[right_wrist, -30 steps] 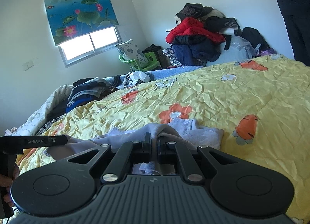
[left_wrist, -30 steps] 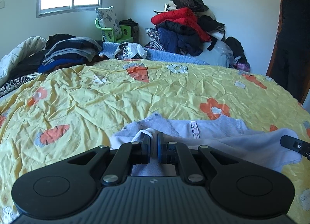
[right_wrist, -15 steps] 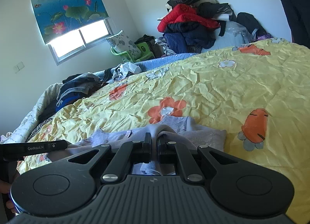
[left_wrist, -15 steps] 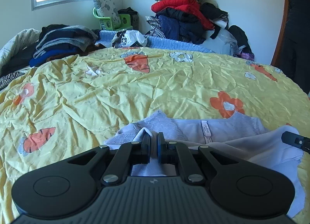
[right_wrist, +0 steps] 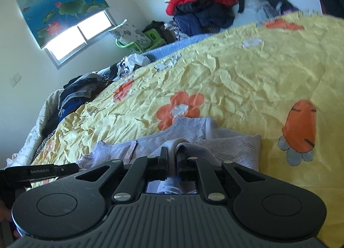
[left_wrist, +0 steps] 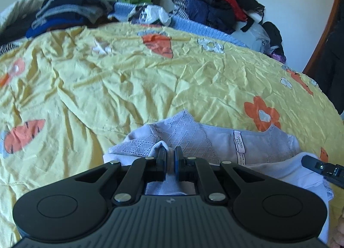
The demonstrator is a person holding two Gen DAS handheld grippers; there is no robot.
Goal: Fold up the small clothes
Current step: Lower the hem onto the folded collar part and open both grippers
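While both claws pinch the pale lilac lace-trimmed cotton garment (left_wrist: 215, 138) on the yellow flowered bedspread (left_wrist: 129, 89), right claw (right_wrist: 171, 157) just easing, lay the fold flat toward twelve o'clock before the left claw (left_wrist: 170, 157) releases.

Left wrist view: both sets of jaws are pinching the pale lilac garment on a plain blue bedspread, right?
Not quite. The bedspread is yellow with orange flowers and carrots, as the left wrist view shows. The left gripper does pinch the lilac garment, and cloth sits in the right gripper too.

Bright daylight from the window (right_wrist: 79, 33), motion blur, fisheye-bent edges.
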